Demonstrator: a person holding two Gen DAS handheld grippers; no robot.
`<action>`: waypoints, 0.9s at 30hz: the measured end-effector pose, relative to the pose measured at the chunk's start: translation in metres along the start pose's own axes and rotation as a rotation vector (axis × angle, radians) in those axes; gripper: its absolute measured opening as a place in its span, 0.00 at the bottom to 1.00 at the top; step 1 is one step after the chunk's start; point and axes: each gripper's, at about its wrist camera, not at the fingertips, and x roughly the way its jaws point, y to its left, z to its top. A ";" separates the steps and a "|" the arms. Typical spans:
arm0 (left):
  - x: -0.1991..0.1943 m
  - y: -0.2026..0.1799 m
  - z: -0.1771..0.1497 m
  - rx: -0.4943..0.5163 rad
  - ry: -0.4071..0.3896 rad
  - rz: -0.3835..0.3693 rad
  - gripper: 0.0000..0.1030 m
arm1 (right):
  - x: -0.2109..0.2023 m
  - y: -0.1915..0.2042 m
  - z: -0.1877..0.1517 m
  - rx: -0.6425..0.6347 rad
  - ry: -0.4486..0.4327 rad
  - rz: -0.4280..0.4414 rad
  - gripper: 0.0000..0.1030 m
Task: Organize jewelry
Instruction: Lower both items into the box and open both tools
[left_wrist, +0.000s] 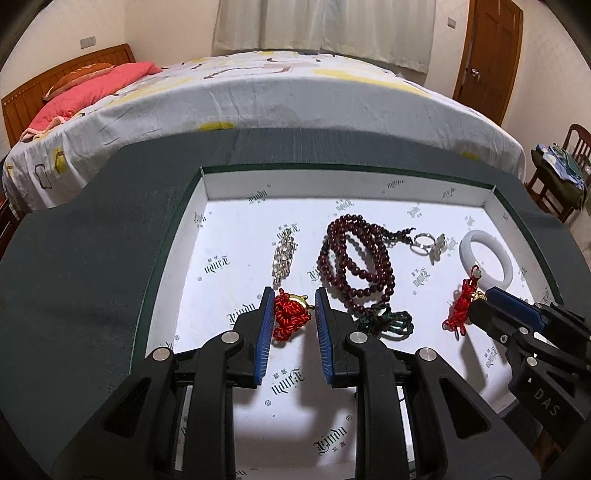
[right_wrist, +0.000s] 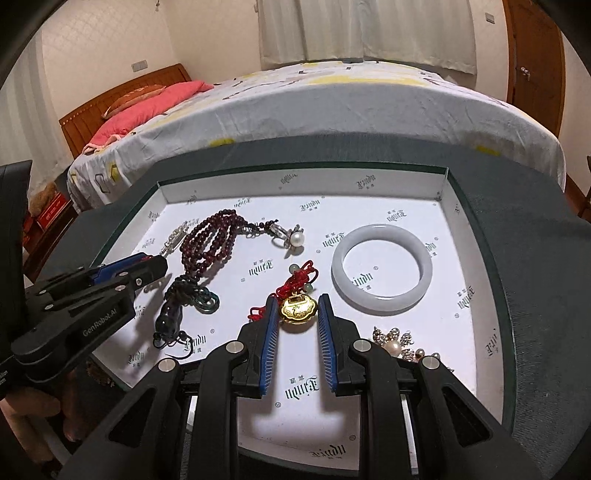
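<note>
A shallow white-lined box (left_wrist: 221, 192) (right_wrist: 480, 258) holds the jewelry. My left gripper (left_wrist: 293, 301) is open, its jaws either side of a red knotted cord charm (left_wrist: 290, 314) with a gold piece. My right gripper (right_wrist: 295, 308) is open around a gold lock pendant (right_wrist: 297, 308) on a red cord (right_wrist: 301, 275); it also shows in the left wrist view (left_wrist: 491, 299). A dark red bead necklace (left_wrist: 354, 258) (right_wrist: 210, 240), a white bangle (left_wrist: 487, 258) (right_wrist: 382, 269), a pearl ring (right_wrist: 291, 236) and a crystal piece (left_wrist: 283, 256) lie in the box.
The box sits on a dark grey surface (left_wrist: 92, 258). A bed (left_wrist: 277, 92) stands behind it. A dark green tassel pendant (right_wrist: 173, 314) lies by the beads. Pearl and crystal earrings (right_wrist: 395, 343) lie by my right finger. A chair (left_wrist: 561, 173) stands far right.
</note>
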 end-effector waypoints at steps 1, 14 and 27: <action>0.001 0.001 0.000 0.000 0.002 0.001 0.21 | 0.000 0.000 -0.001 0.001 0.001 0.000 0.22; -0.001 0.001 -0.004 -0.005 -0.003 0.013 0.50 | -0.002 0.001 -0.001 0.000 -0.009 0.004 0.37; -0.032 -0.001 -0.008 -0.005 -0.079 0.029 0.75 | -0.028 0.005 0.001 -0.003 -0.060 0.006 0.44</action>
